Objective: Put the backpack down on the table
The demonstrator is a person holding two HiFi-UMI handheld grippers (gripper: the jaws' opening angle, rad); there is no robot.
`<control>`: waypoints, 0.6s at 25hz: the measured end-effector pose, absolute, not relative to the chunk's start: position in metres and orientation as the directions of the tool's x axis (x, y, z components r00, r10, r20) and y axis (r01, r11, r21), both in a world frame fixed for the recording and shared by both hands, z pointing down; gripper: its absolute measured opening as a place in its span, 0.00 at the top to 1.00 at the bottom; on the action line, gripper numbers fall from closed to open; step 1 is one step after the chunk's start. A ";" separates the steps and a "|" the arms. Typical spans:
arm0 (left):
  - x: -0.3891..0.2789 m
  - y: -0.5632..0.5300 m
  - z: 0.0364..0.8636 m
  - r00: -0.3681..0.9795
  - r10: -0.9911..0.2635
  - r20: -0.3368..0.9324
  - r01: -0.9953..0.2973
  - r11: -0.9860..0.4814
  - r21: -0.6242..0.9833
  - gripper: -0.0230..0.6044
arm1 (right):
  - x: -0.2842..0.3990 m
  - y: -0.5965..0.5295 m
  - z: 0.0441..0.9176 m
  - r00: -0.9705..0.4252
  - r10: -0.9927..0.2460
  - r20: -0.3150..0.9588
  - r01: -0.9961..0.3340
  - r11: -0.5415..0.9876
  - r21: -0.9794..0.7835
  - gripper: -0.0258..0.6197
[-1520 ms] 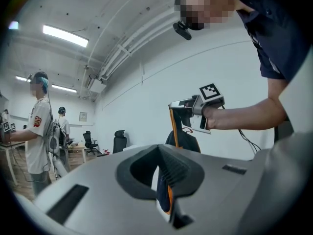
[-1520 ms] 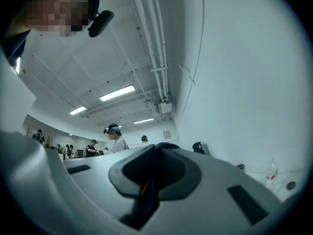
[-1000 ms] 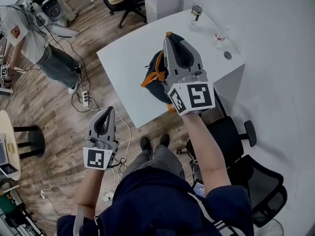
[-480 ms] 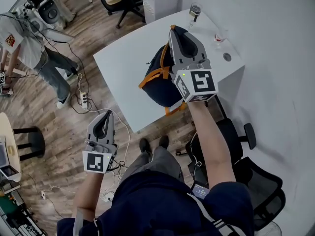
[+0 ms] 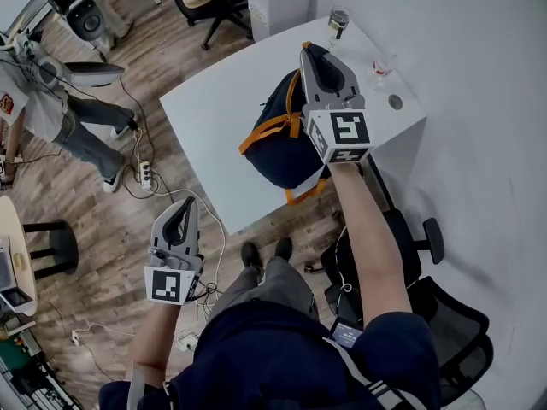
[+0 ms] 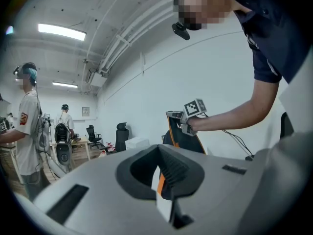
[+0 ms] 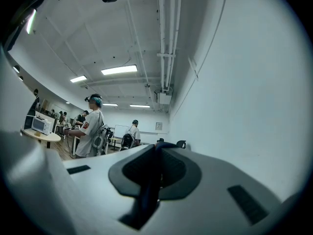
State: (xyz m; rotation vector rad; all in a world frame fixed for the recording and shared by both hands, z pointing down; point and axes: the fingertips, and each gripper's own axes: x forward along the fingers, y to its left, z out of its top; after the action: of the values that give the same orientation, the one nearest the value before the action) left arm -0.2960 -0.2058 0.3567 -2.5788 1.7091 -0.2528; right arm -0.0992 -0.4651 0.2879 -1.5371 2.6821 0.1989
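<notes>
**Bag at the near edge, one grip on top**

Holding firm with the right gripper (image 5: 308, 55), jaws clenched on a dark strap at the top of the navy fabric backpack with orange straps (image 5: 275, 143). Carrying it upright at the near edge of the white rectangular table (image 5: 209, 109). Impossible to tell whether resting on the surface already or hanging just above it. Trailing one loose orange strap end (image 5: 304, 196) out past that near edge. Keeping the left gripper (image 5: 181, 205) low and well apart, off the table and over the wooden floor (image 5: 102, 216), jaws pressed together on nothing.

Looks soft and slumping, bulging low, so probably carrying some weight and likely to sag or tip once let go. Neither fragile nor slippery, judging by the fabric. Best taken exactly there, by the top strap, with the bulk hanging straight below; the orange shoulder straps as a second choice. Worth setting down further in from the near edge, base flat, before easing off. Worth minding the clear drinking glass (image 5: 339, 17) at the far right corner and the small clear glass (image 5: 380, 65) by the right edge. Both well apart from the bag, though.
</notes>
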 end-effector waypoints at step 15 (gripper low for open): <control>-0.288 -0.218 0.367 0.370 -0.918 0.141 -0.916 -0.386 -0.110 0.96 | -0.078 -0.494 0.355 -0.475 -0.880 0.011 -0.877 0.474 0.083 0.92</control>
State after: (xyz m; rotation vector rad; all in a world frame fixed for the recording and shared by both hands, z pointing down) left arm -0.2875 -0.2176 0.3669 -2.5892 1.7325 -0.2798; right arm -0.0781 -0.4935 0.3545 -1.6350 2.7413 0.1050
